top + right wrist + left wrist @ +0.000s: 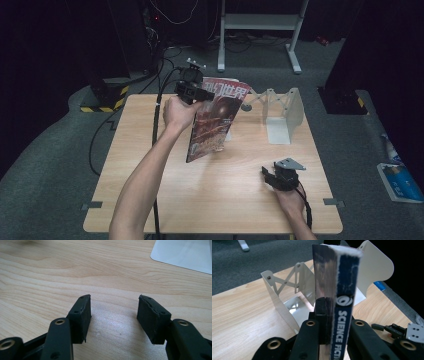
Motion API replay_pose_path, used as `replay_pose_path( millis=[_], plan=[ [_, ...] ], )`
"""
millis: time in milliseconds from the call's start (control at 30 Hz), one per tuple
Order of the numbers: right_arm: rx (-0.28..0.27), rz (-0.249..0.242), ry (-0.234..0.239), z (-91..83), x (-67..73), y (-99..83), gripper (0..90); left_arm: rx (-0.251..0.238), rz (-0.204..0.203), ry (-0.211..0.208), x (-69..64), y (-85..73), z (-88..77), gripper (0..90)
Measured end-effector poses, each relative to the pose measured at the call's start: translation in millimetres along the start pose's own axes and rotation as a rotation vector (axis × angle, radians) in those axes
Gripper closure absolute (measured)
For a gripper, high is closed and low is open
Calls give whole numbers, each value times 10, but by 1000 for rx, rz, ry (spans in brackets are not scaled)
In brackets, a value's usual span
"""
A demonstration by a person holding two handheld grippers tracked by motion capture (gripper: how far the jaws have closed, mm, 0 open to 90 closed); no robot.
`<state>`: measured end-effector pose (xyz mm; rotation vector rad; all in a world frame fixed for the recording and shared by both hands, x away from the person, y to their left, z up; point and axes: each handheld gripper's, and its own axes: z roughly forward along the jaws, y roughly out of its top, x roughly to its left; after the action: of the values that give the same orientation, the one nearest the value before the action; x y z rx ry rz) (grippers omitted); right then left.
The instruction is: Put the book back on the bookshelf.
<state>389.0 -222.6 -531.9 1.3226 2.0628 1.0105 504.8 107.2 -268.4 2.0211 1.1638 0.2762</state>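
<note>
Near the upper middle of the high view, the left gripper [192, 91] has its fingers [322, 315] clenched on the spine of a magazine [215, 120], holding it upright with its lower corner near the table [150, 165]. Just right of it stands a white metal bookend [282, 112]. At lower right, the right gripper [281, 176] rests low over bare wood, its fingers [81, 316] spread apart and holding nothing.

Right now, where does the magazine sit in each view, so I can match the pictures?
High view: the magazine stands upright at centre, held by the left claw.
Left gripper view: its spine rises at centre, clamped between the jaws.
Right gripper view: not in it.
Shared landmark: the white metal bookend behind it.
</note>
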Motion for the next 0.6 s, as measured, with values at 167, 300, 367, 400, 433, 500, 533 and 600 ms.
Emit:
replay_pose_path(
  millis=[167, 300, 367, 400, 433, 500, 533, 600],
  plan=[
    [0, -5, -2, 0, 3, 0, 445, -26, -28, -6, 66, 0, -31, 832],
    [0, -5, -4, 1, 6, -1, 444, -45, -48, -1, 113, 0, -28, 833],
    [0, -5, -5, 1, 7, -1, 444, -56, -60, 5, 126, -1, -21, 833],
    [0, -6, -5, 1, 7, -1, 444, -62, -58, 13, 138, 0, -19, 833],
    [0, -6, -5, 1, 8, -1, 444, -74, -69, 17, 148, 0, -12, 834],
    [0, -5, -5, 1, 8, -2, 444, -87, -78, 22, 166, 1, -5, 834],
    [1, -3, -4, 0, 9, -2, 444, -93, -86, 24, 174, 0, -1, 834],
    [-1, -6, -3, 0, 6, -2, 444, -103, -94, 30, 192, -3, 9, 834]
  ],
)
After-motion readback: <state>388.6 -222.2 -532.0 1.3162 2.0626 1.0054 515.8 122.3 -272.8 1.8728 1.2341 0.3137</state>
